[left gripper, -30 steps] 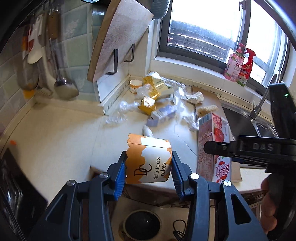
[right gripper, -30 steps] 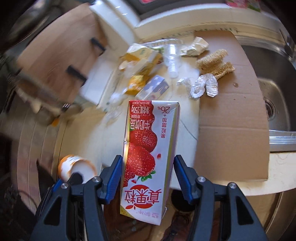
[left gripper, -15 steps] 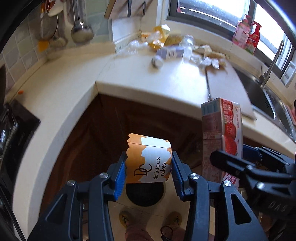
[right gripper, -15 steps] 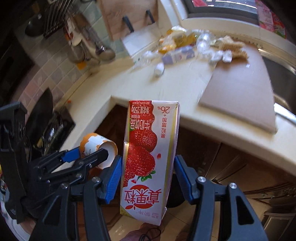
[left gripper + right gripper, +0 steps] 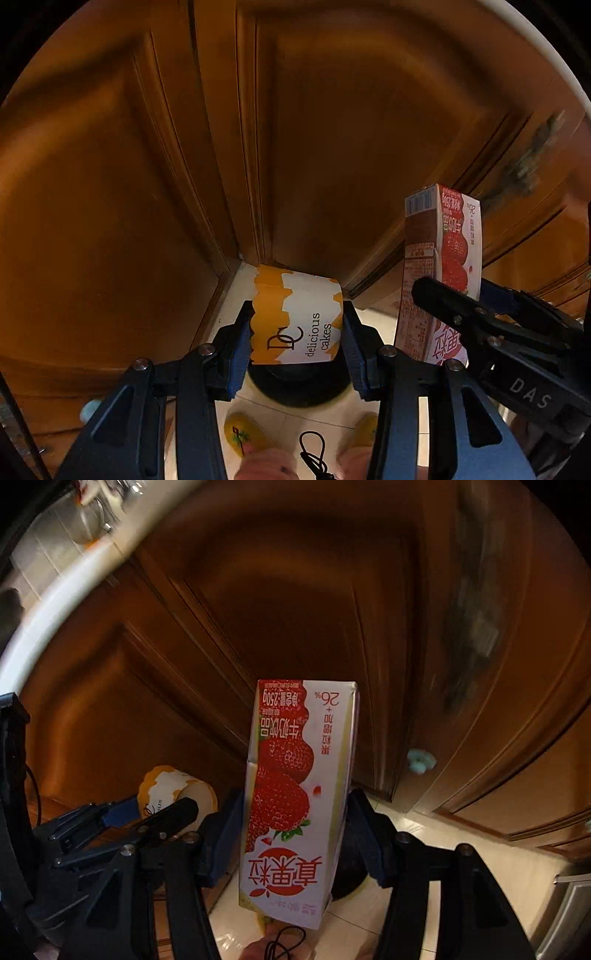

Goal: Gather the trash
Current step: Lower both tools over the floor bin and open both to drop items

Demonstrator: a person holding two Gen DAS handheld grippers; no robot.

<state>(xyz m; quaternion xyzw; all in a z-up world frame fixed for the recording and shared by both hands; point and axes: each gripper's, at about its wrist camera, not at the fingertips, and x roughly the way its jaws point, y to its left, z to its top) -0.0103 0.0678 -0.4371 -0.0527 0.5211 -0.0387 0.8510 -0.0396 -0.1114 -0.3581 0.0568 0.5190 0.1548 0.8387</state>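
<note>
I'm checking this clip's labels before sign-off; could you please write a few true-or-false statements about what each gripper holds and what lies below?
1. The left gripper is shut on the cake cup. True.
2. The right gripper is open and empty. False: it is shut on the carton.
3. The carton's print shows strawberries. True.
4. A black bin sits on the floor under the cup. True.
5. The cup lies on the countertop. False: it hangs in the gripper before cabinet doors.
</note>
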